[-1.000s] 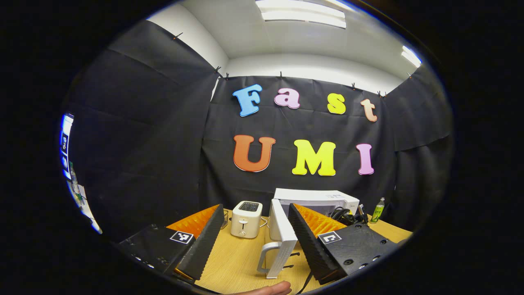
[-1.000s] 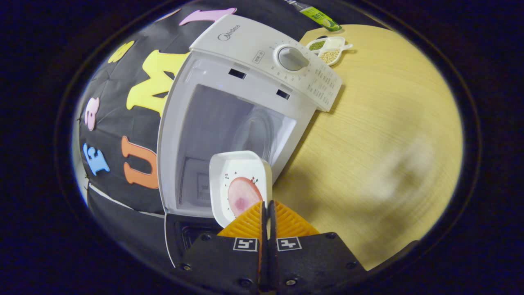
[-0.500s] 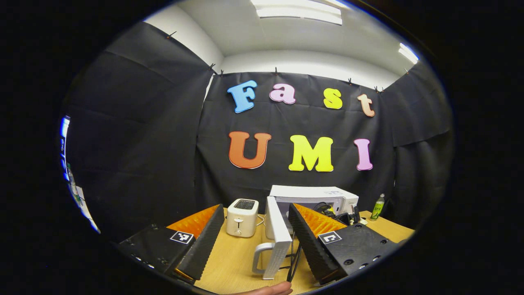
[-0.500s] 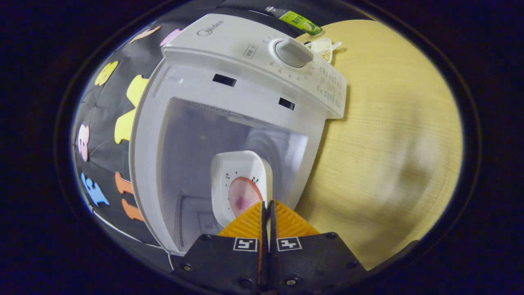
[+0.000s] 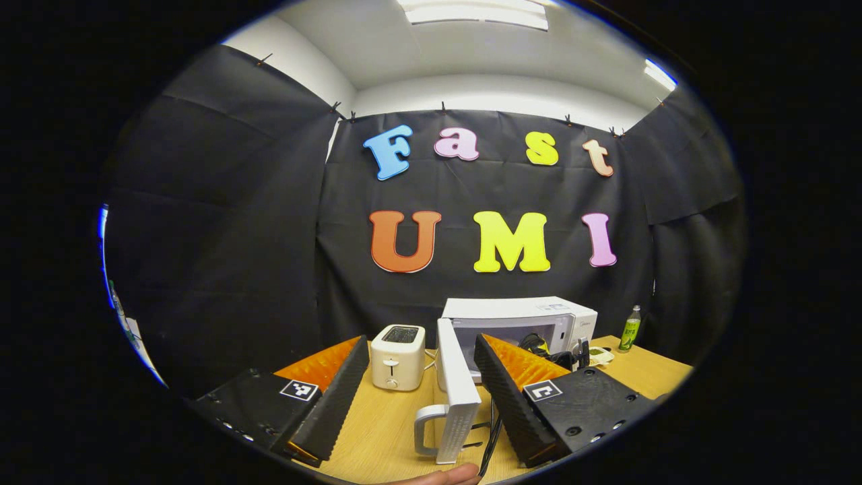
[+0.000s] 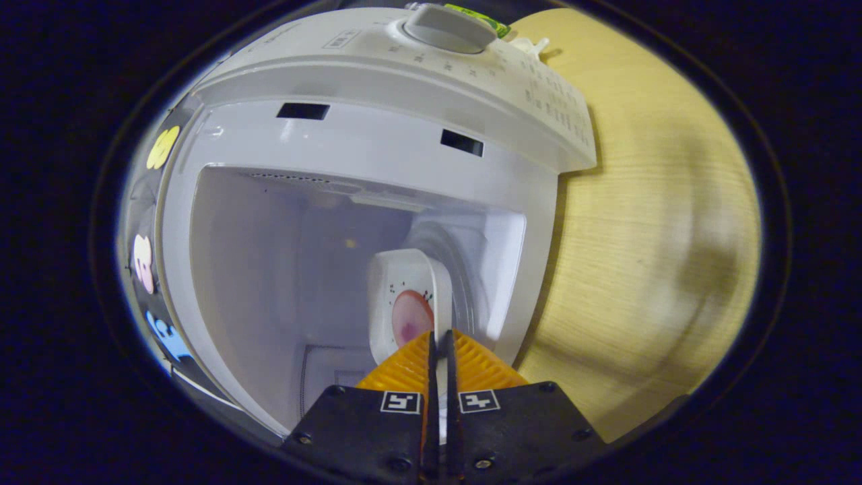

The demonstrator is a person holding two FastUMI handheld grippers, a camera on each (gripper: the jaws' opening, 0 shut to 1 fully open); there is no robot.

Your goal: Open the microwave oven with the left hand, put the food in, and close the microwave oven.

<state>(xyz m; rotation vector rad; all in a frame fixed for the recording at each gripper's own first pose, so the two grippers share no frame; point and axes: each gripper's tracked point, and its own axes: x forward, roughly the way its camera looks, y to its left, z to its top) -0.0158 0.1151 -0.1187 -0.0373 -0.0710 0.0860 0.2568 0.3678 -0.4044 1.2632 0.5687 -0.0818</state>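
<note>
Closer now, your right tongs [image 6: 439, 340] pinch the dish [image 6: 408, 303] edge, carrying it into the microwave [image 6: 350, 135]; your left tongs [image 5: 421, 350], spread empty, stand clear of the door [image 5: 458, 391].

You worked inside black cloth walls [image 5: 222, 222] filling mid-frame; a white ceiling [image 5: 471, 47] with bright light panels [image 5: 475, 11] sat at top, a pale wooden worktop [image 5: 390, 431] at bottom.
</note>
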